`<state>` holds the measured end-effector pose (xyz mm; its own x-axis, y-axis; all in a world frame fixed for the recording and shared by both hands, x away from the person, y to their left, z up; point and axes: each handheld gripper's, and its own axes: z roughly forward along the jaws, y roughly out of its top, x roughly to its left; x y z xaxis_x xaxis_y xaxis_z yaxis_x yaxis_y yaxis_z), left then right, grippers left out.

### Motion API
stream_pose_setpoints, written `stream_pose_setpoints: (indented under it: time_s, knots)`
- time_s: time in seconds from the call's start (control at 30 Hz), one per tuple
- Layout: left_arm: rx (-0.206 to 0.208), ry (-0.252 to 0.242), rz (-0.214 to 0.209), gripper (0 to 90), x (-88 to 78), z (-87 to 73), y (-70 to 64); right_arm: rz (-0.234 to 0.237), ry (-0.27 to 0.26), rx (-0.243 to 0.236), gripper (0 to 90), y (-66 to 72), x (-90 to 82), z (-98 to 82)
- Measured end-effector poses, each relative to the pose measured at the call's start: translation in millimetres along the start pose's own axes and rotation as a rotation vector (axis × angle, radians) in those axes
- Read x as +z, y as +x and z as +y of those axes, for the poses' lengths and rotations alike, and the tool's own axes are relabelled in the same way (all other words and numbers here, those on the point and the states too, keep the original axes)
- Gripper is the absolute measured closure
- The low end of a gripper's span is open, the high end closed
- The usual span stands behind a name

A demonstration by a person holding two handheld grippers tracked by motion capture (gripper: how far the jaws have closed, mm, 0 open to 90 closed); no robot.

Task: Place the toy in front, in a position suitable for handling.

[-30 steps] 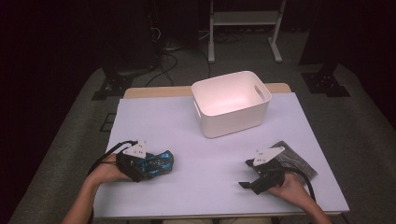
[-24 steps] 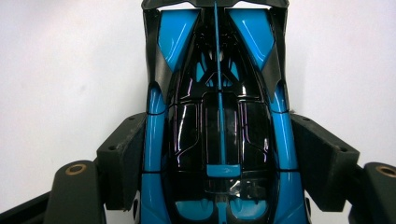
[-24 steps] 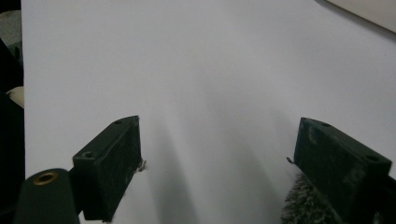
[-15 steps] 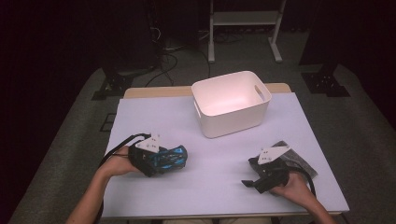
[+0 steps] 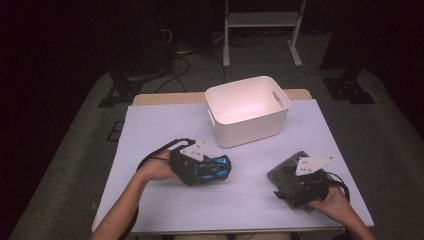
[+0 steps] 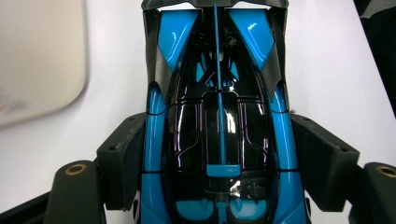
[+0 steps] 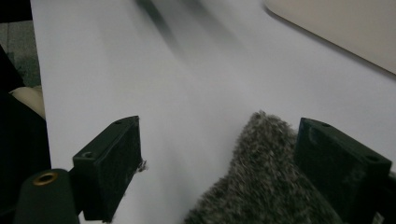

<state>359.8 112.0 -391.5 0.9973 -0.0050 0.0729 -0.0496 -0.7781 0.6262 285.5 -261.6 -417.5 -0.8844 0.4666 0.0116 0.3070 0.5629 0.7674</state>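
Observation:
A blue and black toy car (image 5: 214,169) is off the table, with my left gripper (image 5: 216,171) shut on its sides, left of centre near the front. In the left gripper view the car (image 6: 219,116) runs lengthwise between the pads (image 6: 122,158), and my left gripper (image 6: 224,161) presses on both flanks. A grey fuzzy cloth (image 5: 286,172) lies at the front right. My right gripper (image 5: 284,186) is over it, open. In the right gripper view the cloth (image 7: 266,186) lies between the wide jaws of my right gripper (image 7: 224,158), close to the right pad.
A white plastic bin (image 5: 250,131) with handle cut-outs stands at the back centre of the white table (image 5: 160,125); its wall shows as the bin (image 6: 37,56) in the left gripper view. Dark floor, cables and a white stand surround the table.
My left gripper has carried the car to the right and upward, closer to the bin. My right gripper has shifted slightly over the grey cloth.

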Motion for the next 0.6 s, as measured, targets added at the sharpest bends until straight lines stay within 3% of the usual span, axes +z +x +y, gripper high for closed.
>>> stream_pose_setpoints:
  time_s: [0.27, 0.6]
  knots:
    - [0.039, 0.006, -0.057, 26.0, 38.7, 23.4, -2.5, -0.024, -0.016, 0.038, 13.8, -10.9, -14.6, -13.4]
    - [0.059, 0.043, -0.107, 26.0, 76.3, 37.6, -7.6, -0.052, -0.005, 0.054, 13.8, -21.3, -21.6, -22.8]
